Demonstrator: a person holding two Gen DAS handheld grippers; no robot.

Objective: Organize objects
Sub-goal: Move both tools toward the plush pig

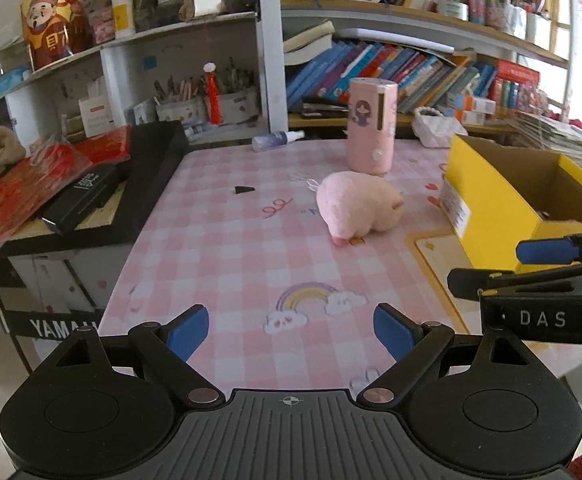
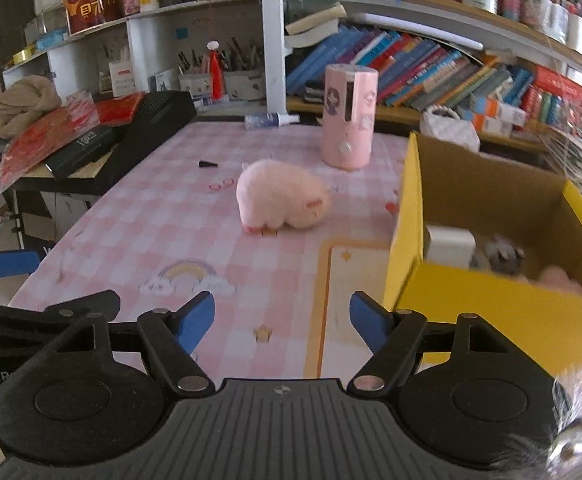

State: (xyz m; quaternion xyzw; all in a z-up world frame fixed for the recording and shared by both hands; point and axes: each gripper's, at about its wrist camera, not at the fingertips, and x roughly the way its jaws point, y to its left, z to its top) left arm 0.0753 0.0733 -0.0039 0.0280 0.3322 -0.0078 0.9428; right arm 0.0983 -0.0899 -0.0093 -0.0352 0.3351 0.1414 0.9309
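The pink plush pig (image 2: 281,196) lay on the checked bench (image 2: 139,224), out in the middle, well short of both grippers. Its long axis ran across the right wrist view, snout end toward the yellow box (image 2: 409,216), little feet turned toward the near edge. In the left wrist view the same pig (image 1: 357,204) sat angled, its rear nearer the camera and to the left, its head pointing right toward the box (image 1: 487,196).

Behind it the pink cylinder (image 2: 349,116) stood upright, apart from the pig, near the back of the bench. A small black wedge (image 2: 207,164) lay off to the left, and a spray bottle (image 2: 271,120) lay on its side at the far edge.

The box stood at the right, open-topped, a white item (image 2: 449,246) and some small bits inside, too blurred to name.

The left gripper (image 1: 291,334) hung over the near bench, jaws spread wide, nothing between them. The right gripper (image 2: 282,320) was spread too, empty, beside the box's near corner.
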